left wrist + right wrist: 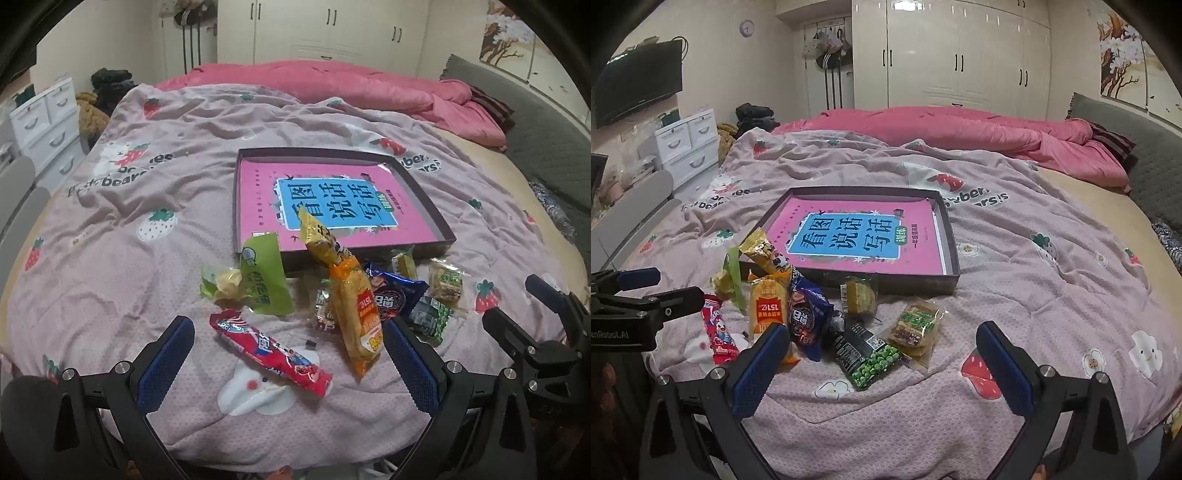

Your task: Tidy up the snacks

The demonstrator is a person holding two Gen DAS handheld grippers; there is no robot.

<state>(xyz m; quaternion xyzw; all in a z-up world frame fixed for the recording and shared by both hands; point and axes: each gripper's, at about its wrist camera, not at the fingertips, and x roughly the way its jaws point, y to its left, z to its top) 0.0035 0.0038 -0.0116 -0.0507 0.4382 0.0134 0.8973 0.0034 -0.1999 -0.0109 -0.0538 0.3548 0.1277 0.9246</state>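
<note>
A shallow dark box (424,192) with a pink book (332,199) inside lies on the bed; it also shows in the right wrist view (949,236). Several snack packets lie in front of it: a red one (269,350), an orange one (358,317), a green one (264,277), a dark blue one (807,314), a green pea packet (868,354). My left gripper (288,362) is open above the red packet. My right gripper (882,362) is open just before the pea packet. Both are empty.
The bed is covered by a pink strawberry blanket (147,229), with a rumpled pink duvet (332,85) behind the box. A grey headboard (535,122) runs along the right. White drawers (687,144) stand at the left, wardrobes (960,55) behind.
</note>
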